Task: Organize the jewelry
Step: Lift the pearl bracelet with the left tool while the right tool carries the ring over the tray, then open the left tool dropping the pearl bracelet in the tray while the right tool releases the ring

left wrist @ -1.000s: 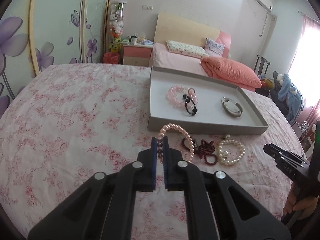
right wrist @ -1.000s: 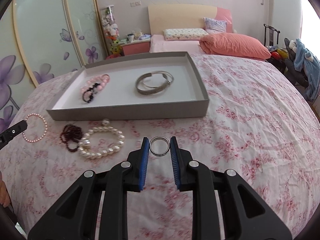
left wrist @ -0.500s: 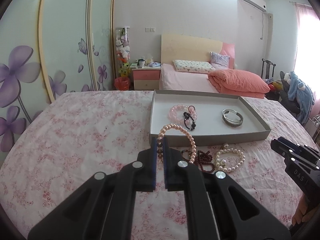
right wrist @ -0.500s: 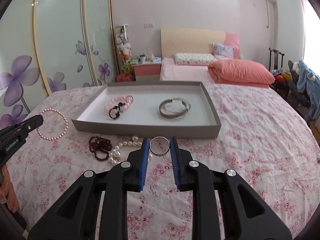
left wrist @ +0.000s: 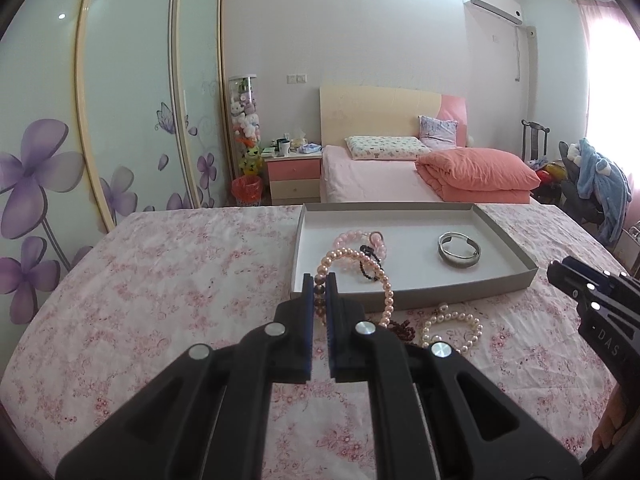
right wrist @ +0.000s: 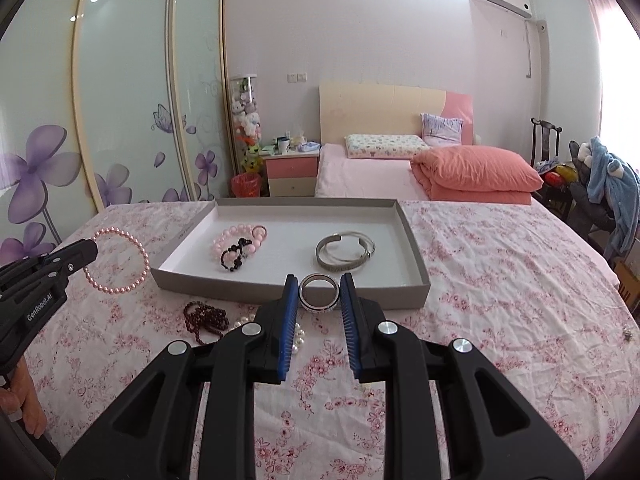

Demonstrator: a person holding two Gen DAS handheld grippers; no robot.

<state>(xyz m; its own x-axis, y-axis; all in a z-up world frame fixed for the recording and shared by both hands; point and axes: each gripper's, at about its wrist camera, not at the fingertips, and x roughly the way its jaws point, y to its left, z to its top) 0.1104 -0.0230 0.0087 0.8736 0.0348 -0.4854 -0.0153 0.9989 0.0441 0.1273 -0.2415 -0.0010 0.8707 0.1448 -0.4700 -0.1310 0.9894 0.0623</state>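
Observation:
My left gripper (left wrist: 319,280) is shut on a pink pearl bracelet (left wrist: 374,272) and holds it in the air near the front left of the grey tray (left wrist: 440,294). The bracelet also shows in the right wrist view (right wrist: 120,262). My right gripper (right wrist: 319,288) is shut on a silver ring (right wrist: 319,293), held just before the tray's front wall (right wrist: 280,290). Inside the tray lie a pink bead bracelet (right wrist: 236,238), a black bead bracelet (right wrist: 234,258) and silver bangles (right wrist: 346,252). A dark red bracelet (right wrist: 204,316) and a white pearl bracelet (left wrist: 452,330) lie on the floral cloth.
The floral tablecloth (left wrist: 180,280) covers the whole table. Behind it stand a bed (left wrist: 400,168) with a coral quilt, a nightstand (left wrist: 294,174) and sliding wardrobe doors (left wrist: 120,120). A chair with a blue garment (left wrist: 600,188) stands at the right.
Both grippers have risen off the cloth with their pieces and moved toward the tray. The pink pearl bracelet and the ring now hang in front of the tray's front wall.

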